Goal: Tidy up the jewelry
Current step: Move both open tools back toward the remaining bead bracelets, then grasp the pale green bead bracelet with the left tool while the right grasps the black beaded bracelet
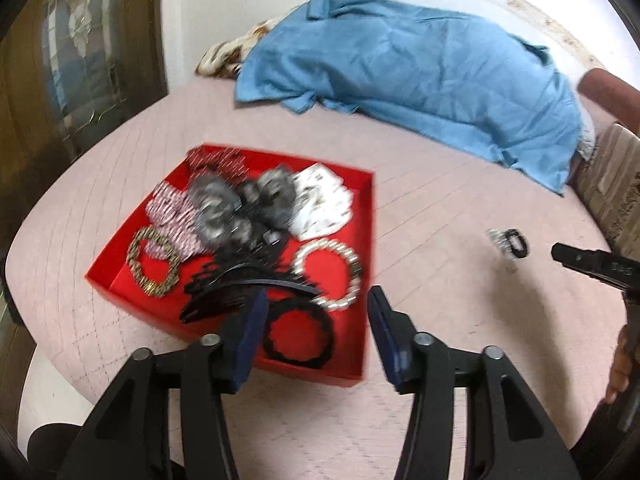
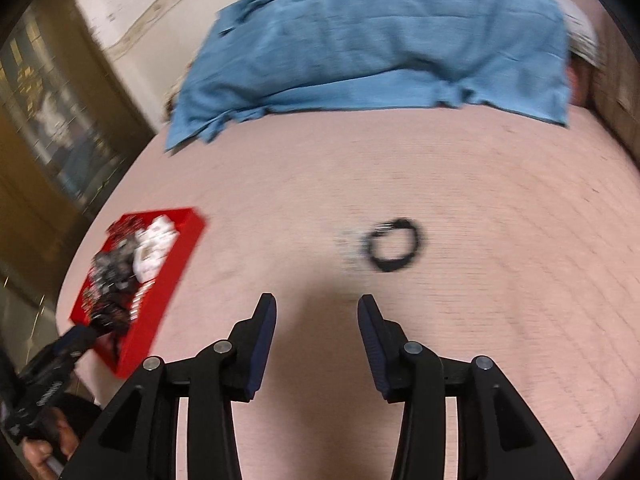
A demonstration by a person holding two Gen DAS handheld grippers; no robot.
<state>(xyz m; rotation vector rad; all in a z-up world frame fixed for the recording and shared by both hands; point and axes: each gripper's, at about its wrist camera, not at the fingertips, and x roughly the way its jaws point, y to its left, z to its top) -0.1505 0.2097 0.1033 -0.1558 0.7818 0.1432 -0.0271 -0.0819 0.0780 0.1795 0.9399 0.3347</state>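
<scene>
My left tongs [image 1: 316, 300] gape wide over the red tray [image 1: 240, 352] of bracelets on the bed [image 1: 440, 280]; my right tongs [image 2: 318, 308] gape empty near a black ring [image 2: 394, 250].

Bare pink bed [image 2: 460, 320] lies all around the black ring [image 2: 394, 250], open from every side; the crowded red tray [image 1: 362, 280] sits well apart leftward, the blue cloth [image 2: 380, 40] heaped behind
</scene>
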